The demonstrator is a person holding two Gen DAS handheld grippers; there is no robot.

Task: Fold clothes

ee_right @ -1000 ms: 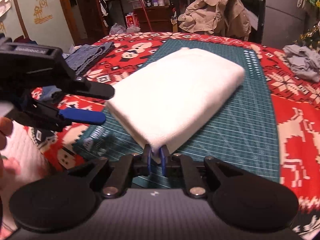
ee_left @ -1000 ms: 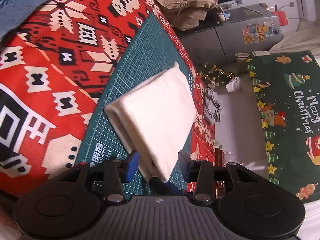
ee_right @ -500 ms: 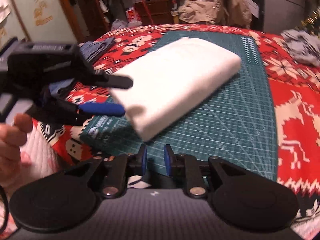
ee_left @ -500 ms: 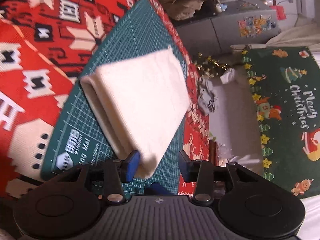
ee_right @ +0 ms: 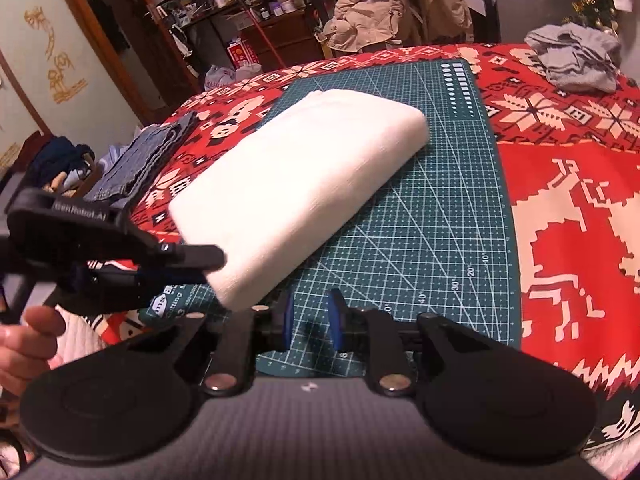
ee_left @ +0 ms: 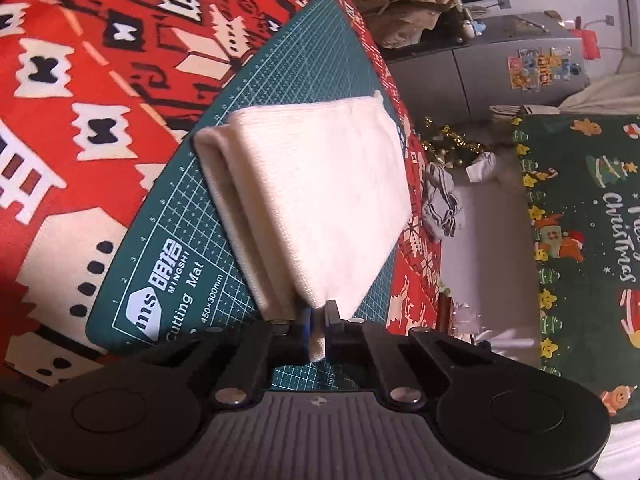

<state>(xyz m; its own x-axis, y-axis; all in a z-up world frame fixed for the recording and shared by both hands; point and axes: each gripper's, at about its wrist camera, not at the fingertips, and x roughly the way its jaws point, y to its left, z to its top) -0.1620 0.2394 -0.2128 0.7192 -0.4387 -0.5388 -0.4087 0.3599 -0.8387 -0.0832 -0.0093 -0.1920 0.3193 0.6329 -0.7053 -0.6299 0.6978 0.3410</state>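
A white folded cloth [ee_left: 320,200] lies on the green cutting mat [ee_left: 176,264], several layers showing along its left side. My left gripper [ee_left: 317,320] has its jaws closing on the cloth's near corner, and the pads pinch the fabric. The right wrist view shows the same cloth [ee_right: 304,184] lying diagonally on the mat [ee_right: 420,240], with the left gripper [ee_right: 210,267] biting its near left corner. My right gripper [ee_right: 310,322] hovers over bare mat just right of that corner. Its blue pads stand slightly apart with nothing between them.
A red patterned tablecloth [ee_right: 580,200] covers the table. Folded blue denim [ee_right: 144,160] lies at the left edge and a crumpled grey garment [ee_right: 576,60] at the far right. A beige jacket [ee_right: 400,4] hangs behind the table. A person's hand [ee_right: 28,332] holds the left gripper.
My left jaws have closed onto the cloth's near corner. My right gripper has let go of the cloth, opened a little and slid right over bare mat.
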